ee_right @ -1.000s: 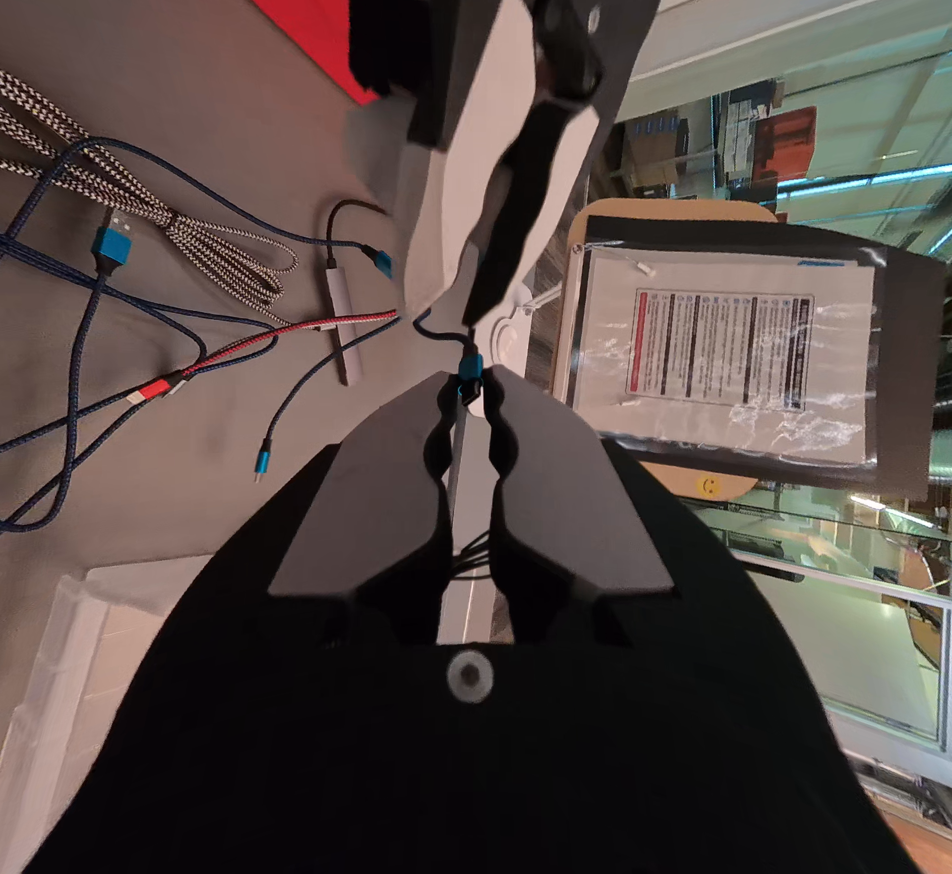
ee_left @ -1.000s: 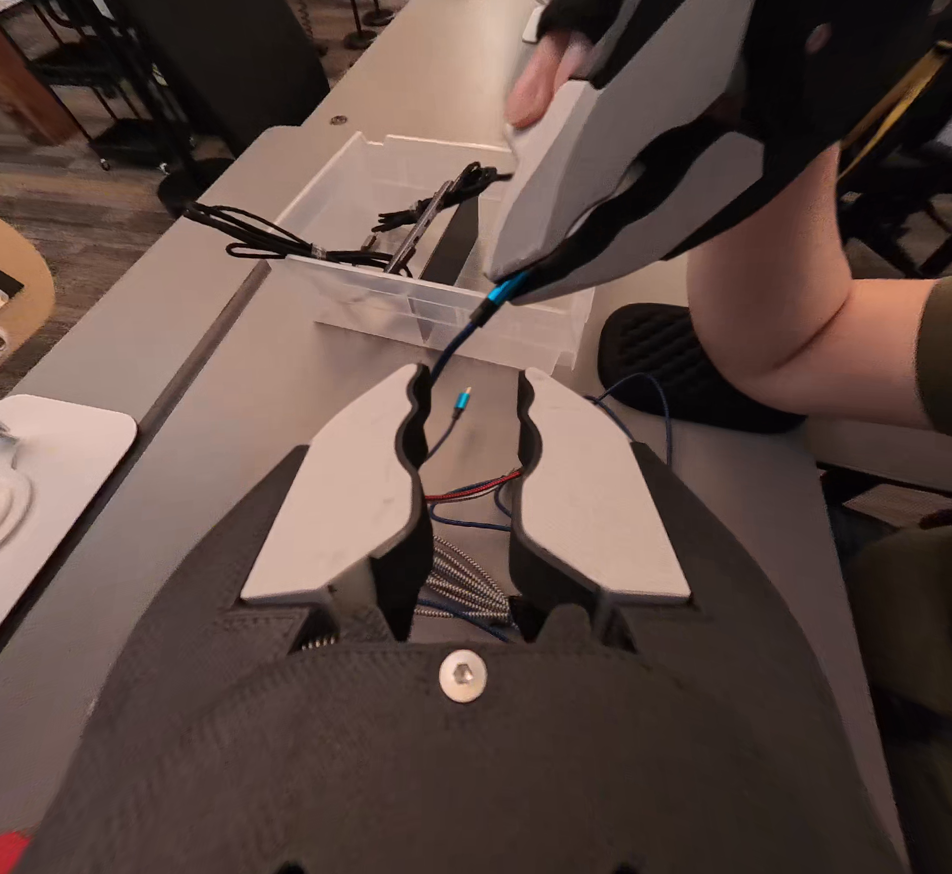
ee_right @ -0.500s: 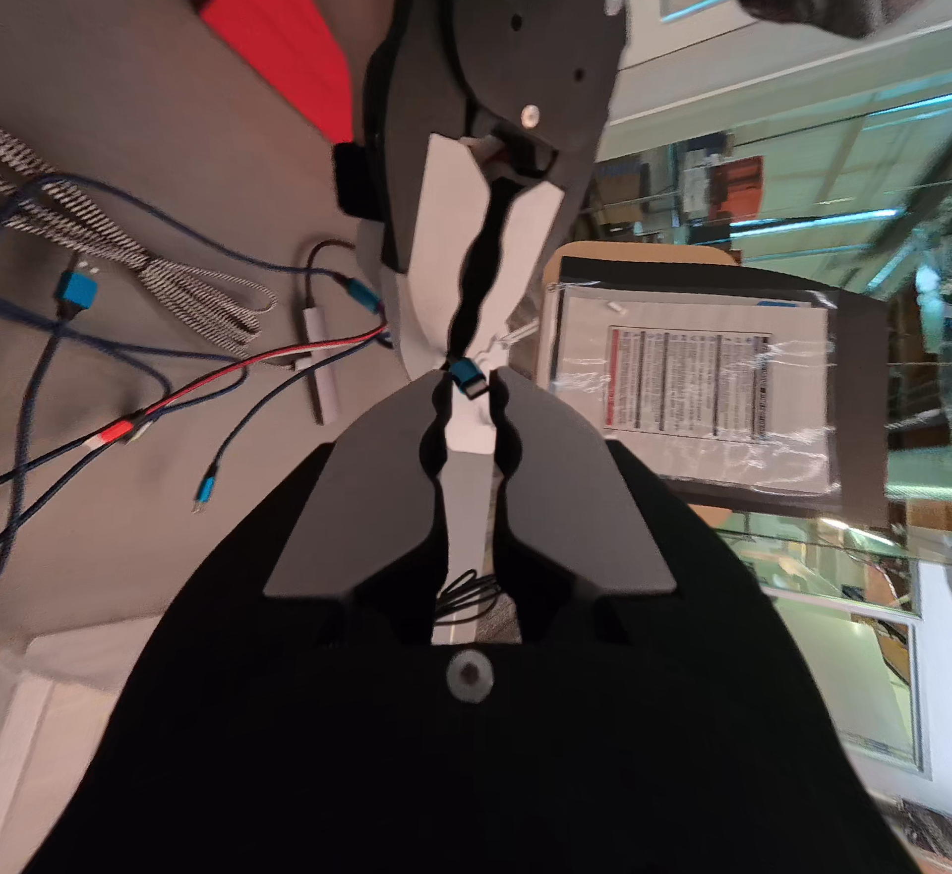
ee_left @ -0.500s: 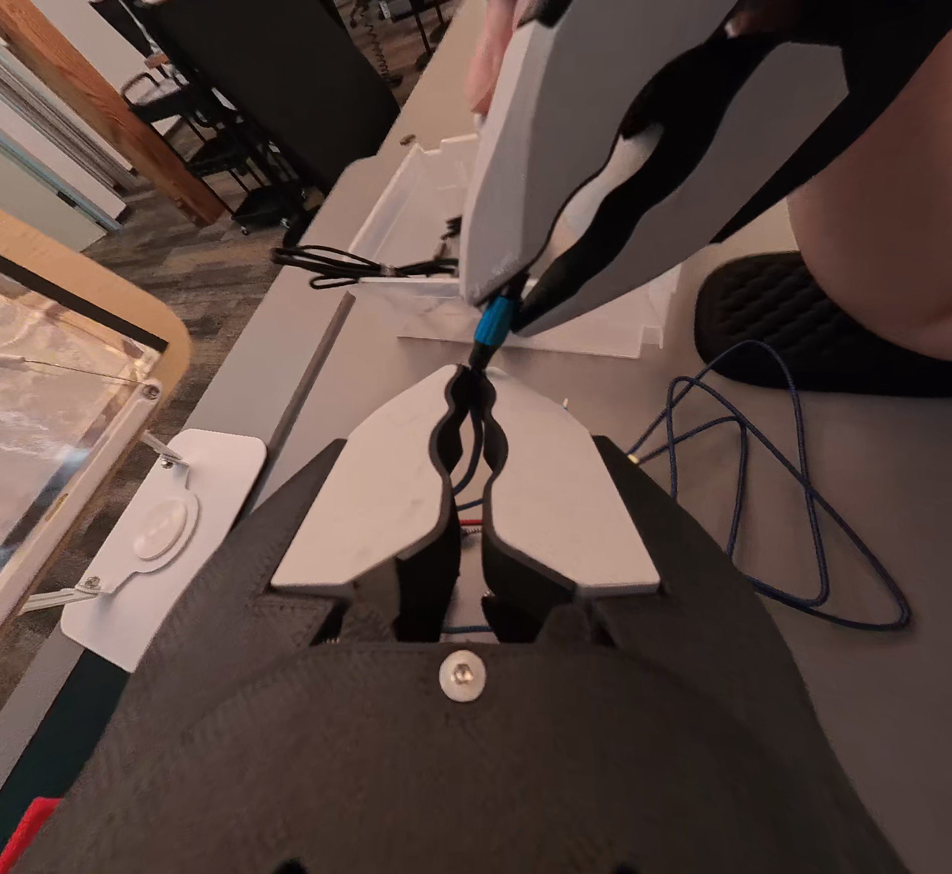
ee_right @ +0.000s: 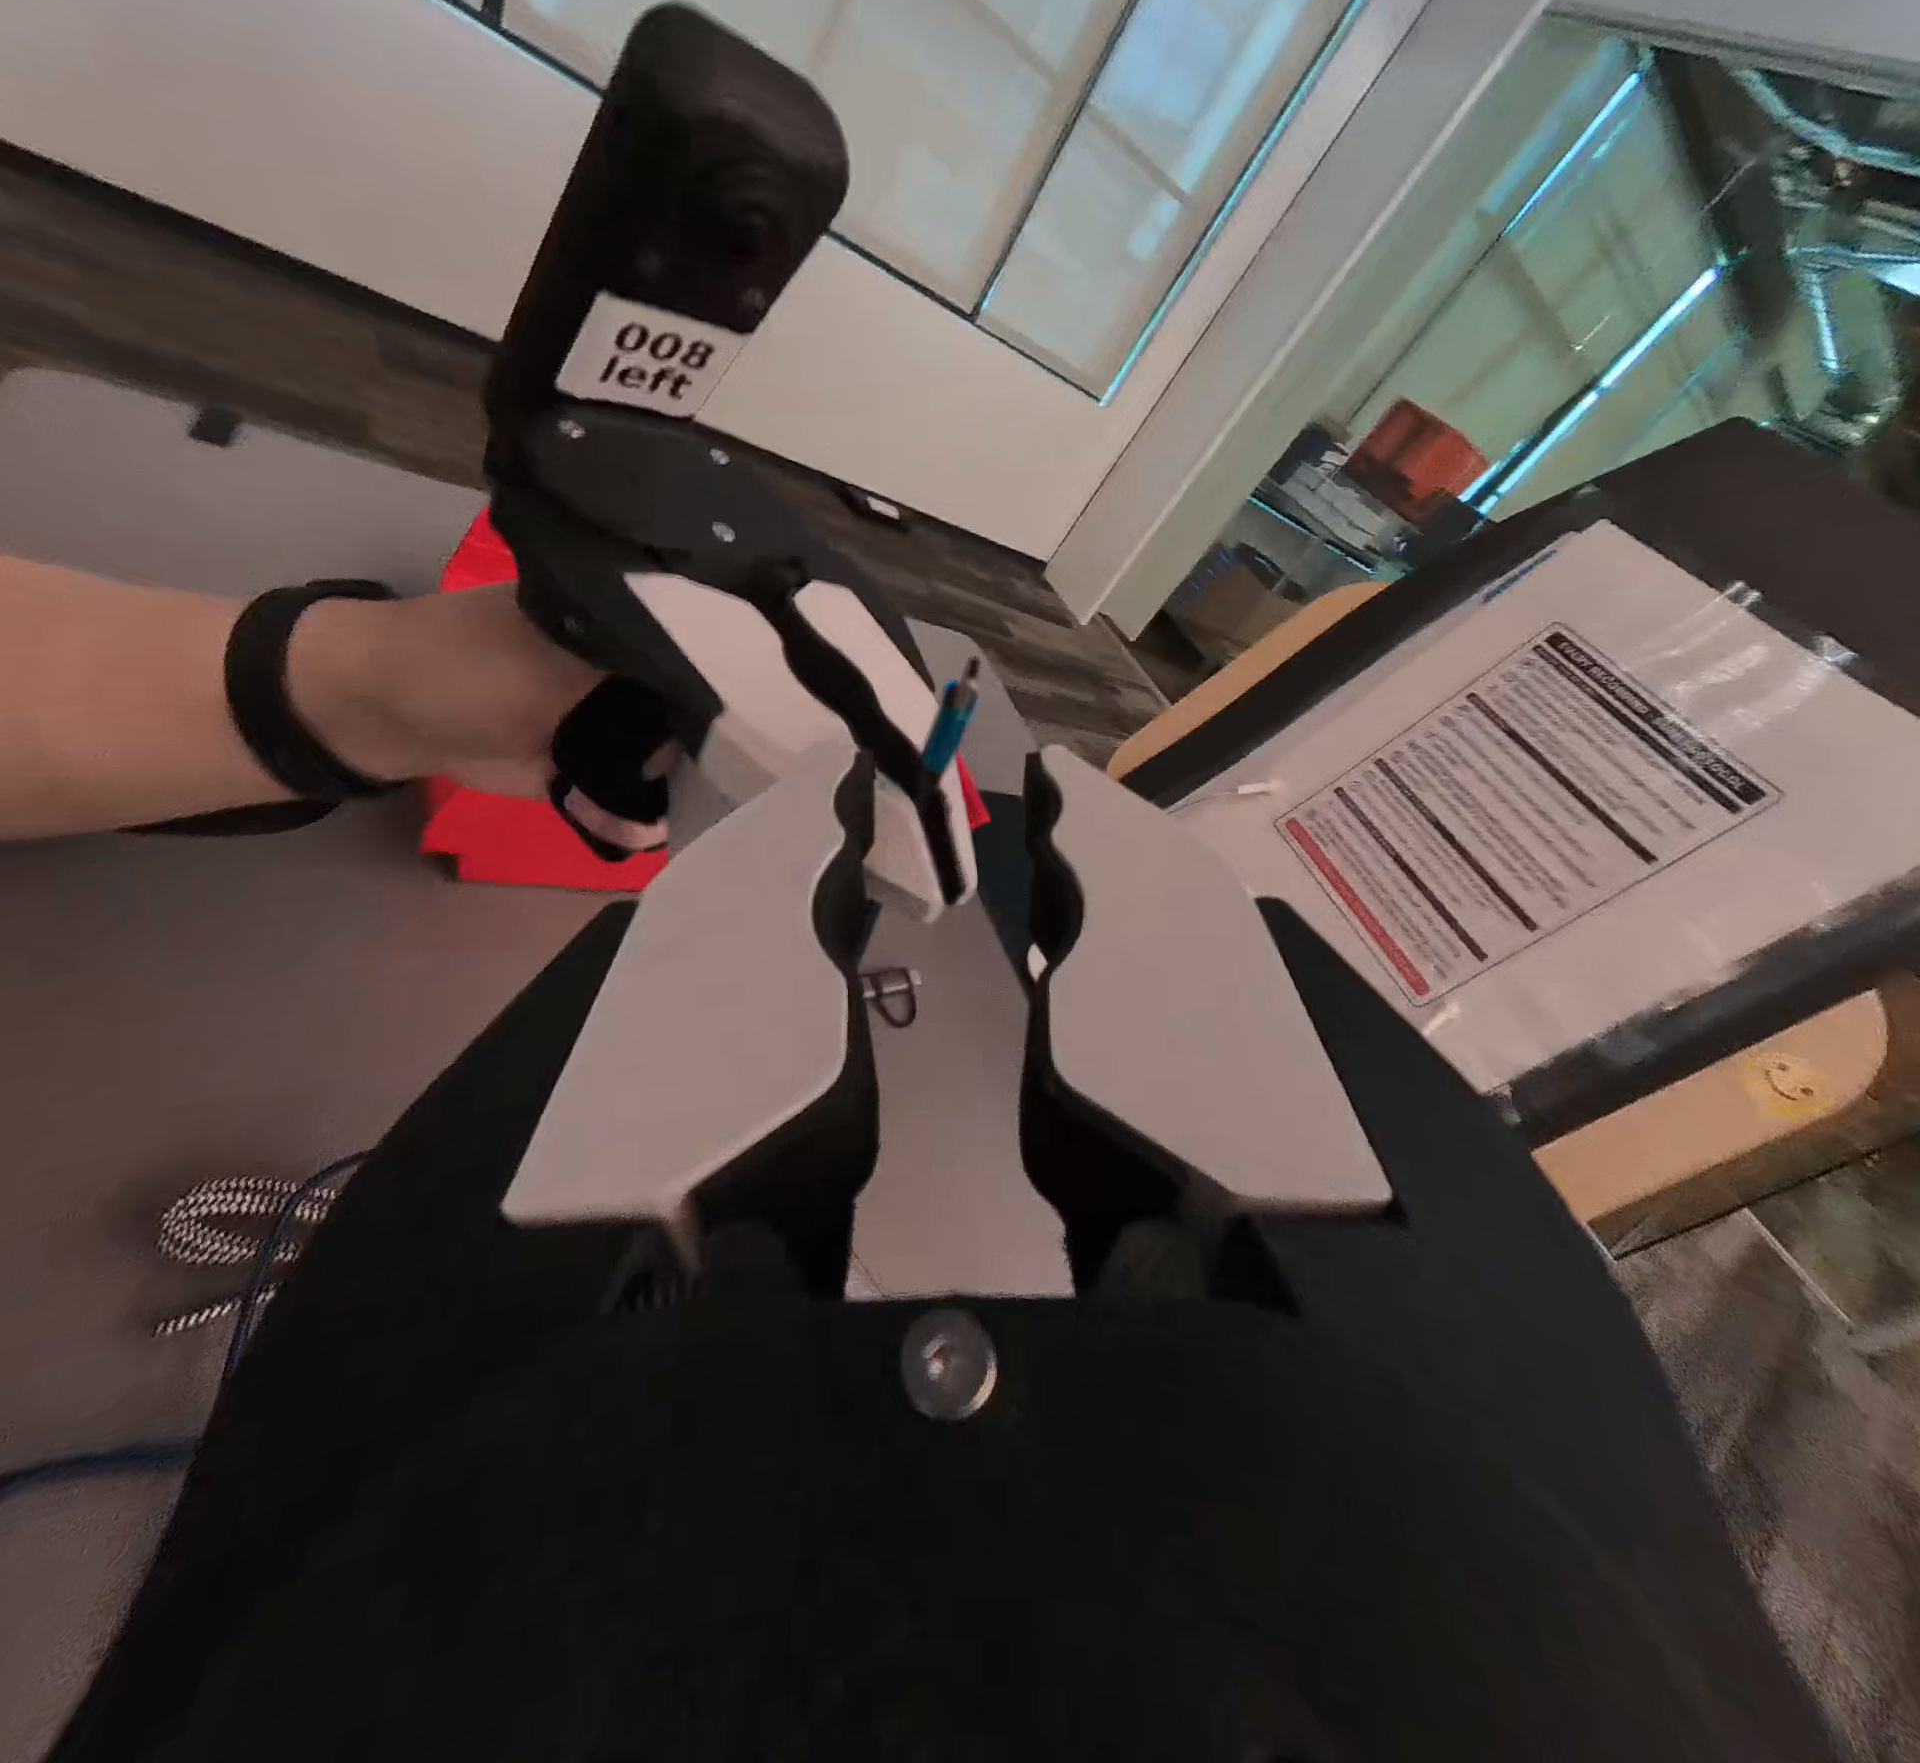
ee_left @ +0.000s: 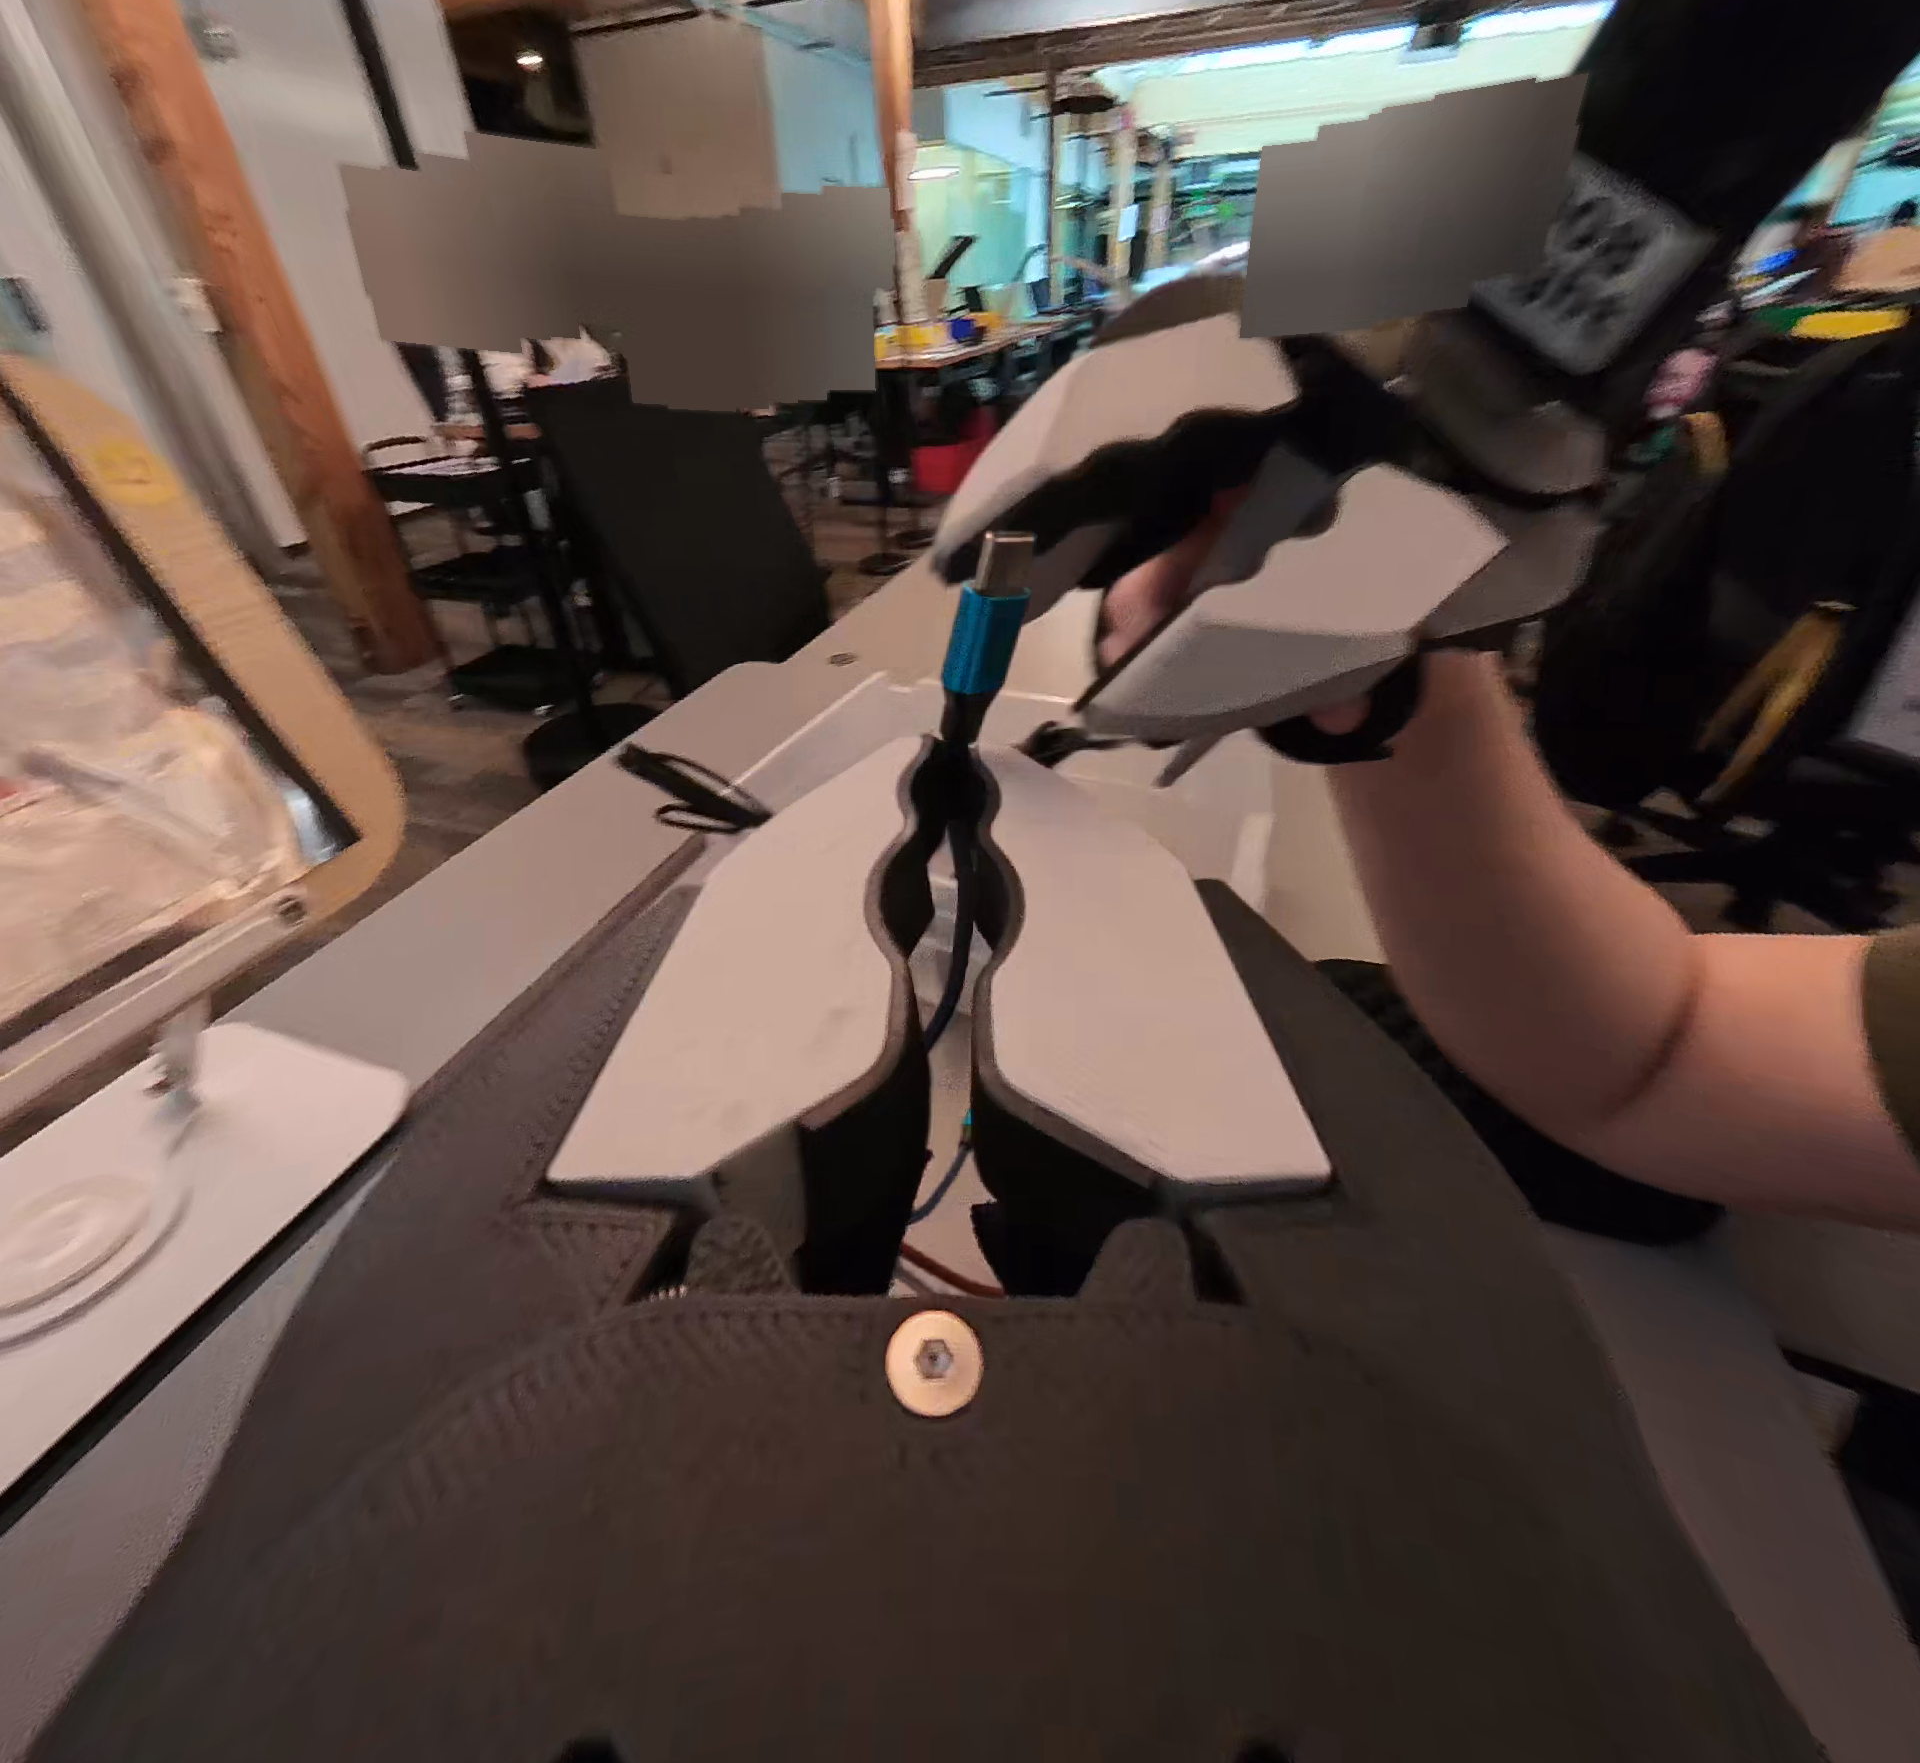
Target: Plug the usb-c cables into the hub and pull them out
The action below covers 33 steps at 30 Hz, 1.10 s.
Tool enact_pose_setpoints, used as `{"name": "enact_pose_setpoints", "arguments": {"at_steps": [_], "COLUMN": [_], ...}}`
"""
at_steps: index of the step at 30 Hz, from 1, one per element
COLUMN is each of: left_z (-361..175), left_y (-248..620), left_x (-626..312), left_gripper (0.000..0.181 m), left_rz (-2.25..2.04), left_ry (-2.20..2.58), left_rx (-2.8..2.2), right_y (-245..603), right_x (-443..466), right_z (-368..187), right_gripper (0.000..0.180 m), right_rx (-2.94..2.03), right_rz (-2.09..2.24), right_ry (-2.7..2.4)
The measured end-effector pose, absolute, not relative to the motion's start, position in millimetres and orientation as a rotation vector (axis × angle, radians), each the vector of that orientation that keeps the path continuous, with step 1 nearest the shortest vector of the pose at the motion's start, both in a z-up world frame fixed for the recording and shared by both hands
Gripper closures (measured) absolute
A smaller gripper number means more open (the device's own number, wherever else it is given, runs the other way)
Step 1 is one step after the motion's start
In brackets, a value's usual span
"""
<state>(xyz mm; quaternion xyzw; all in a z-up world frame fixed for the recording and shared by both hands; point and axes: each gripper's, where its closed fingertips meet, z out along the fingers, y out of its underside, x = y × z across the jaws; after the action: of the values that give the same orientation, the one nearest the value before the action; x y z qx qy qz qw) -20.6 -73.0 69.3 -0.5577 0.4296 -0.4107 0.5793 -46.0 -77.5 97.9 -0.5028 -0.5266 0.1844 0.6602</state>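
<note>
Left tongs (ee_left: 954, 768): clamped on blue cable (ee_left: 982, 638) just below its connector; long axis upright, metal tip pointing up, above the desk (ee_left: 499, 924). Right tongs (ee_right: 940, 783): parted, holding nothing.

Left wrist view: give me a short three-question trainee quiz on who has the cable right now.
1. True or false: the left tongs are shut on the usb-c cable.
2. The right tongs are: A open; B shut on the cable; C shut on a hub.
3. Fill in: the plug sleeve standing past the left tongs' tips is coloured ____.

Key: 1 true; 2 A; 3 blue.
</note>
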Motion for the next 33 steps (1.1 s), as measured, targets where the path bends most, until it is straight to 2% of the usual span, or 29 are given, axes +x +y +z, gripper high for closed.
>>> {"name": "enact_pose_setpoints", "arguments": {"at_steps": [5, 12, 14, 17, 19, 20, 21, 23, 26, 30, 33], "left_z": [73, 74, 74, 76, 72, 69, 67, 74, 96, 86, 87], "left_y": [-114, -140, -139, -134, -121, -113, -107, -101, -88, -79, -83], "left_x": [-18, -18, -18, -22, -27, -32, -40, -59, -77, -80, -75], "left_gripper": [0.178, 0.178, 0.178, 0.178, 0.175, 0.163, 0.144, 0.127, 0.129, 0.132, 0.144], "left_rz": [-1.198, -1.322, -1.33, -1.354, -1.3, -1.257, -1.228, -1.236, -1.205, -0.914, -0.926], "left_ry": [1.215, 1.329, 1.325, 1.288, 1.258, 1.253, 1.249, 1.201, 1.015, 0.984, 0.938], "left_rx": [-1.2, -1.124, -1.122, -1.134, -1.223, -1.284, -1.338, -1.4, -1.421, -1.562, -1.598], "right_y": [-107, -124, -132, -129, -115, -107, -98, -78, -62, -61, -60], "right_x": [-53, -64, -67, -69, -72, -72, -72, -69, -70, -83, -91], "right_z": [103, 97, 94, 98, 96, 95, 95, 94, 88, 80, 73], "right_gripper": [0.154, 0.158, 0.17, 0.17, 0.17, 0.17, 0.17, 0.17, 0.17, 0.17, 0.17], "right_rx": [-1.006, -0.944, -0.895, -0.879, -0.924, -0.936, -0.95, -0.993, -1.001, -0.926, -0.917], "right_rz": [0.73, 1.062, 1.128, 1.177, 1.102, 1.027, 0.935, 0.724, 0.417, 0.075, -0.063], "right_ry": [-1.26, -1.317, -1.357, -1.318, -1.279, -1.254, -1.223, -1.163, -1.15, -1.189, -1.217]}}
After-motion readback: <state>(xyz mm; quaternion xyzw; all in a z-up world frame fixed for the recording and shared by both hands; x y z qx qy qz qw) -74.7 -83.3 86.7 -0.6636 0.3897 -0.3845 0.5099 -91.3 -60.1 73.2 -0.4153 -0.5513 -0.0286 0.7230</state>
